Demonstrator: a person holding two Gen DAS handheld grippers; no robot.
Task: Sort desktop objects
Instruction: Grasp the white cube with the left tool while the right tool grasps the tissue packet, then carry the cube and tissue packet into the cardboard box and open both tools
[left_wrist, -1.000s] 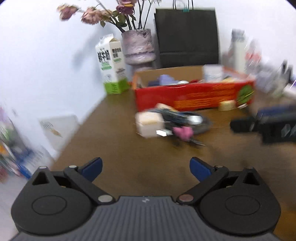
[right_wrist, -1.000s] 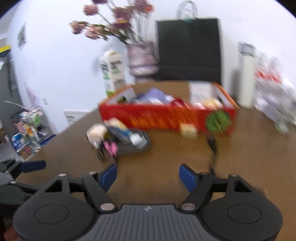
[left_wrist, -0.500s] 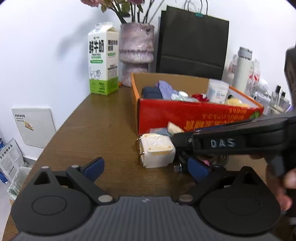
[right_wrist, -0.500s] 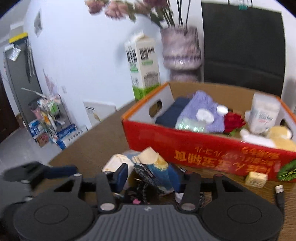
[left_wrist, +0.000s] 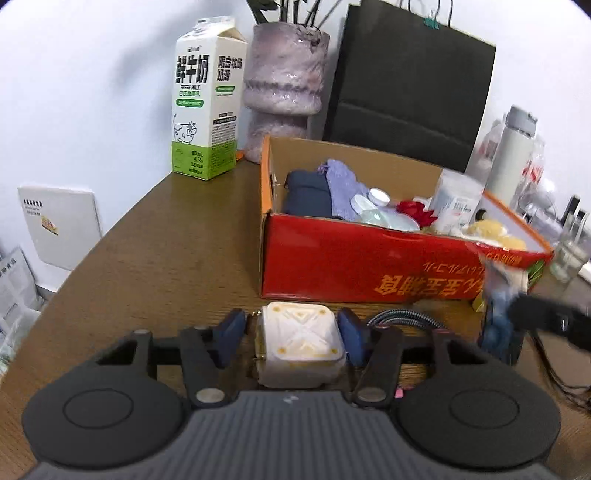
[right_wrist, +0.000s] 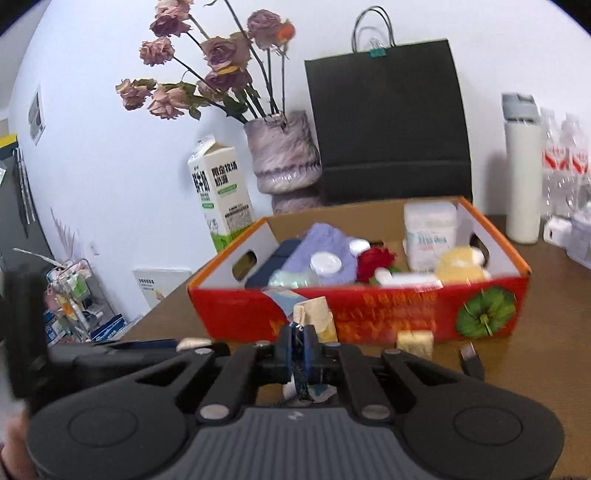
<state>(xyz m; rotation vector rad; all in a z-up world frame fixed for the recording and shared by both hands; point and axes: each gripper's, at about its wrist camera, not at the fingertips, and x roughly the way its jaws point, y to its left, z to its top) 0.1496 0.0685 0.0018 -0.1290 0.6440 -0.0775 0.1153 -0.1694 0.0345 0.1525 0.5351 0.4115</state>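
Here, the left gripper (left_wrist: 300, 334) is closing around a squarish white box (left_wrist: 301, 345) on the table (left_wrist: 159, 266), its patterned top facing up. Right view: right gripper (right_wrist: 302, 350) clamped on a blue-and-cream packet (right_wrist: 314, 321), standing roughly upright before the red box (right_wrist: 369, 314).

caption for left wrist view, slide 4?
Left gripper closing around a white cube-shaped object in front of the red box.

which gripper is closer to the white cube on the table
Left. The left gripper has the white cube between its closing jaws. The right gripper is off to the cube's right, shut on a blue packet.
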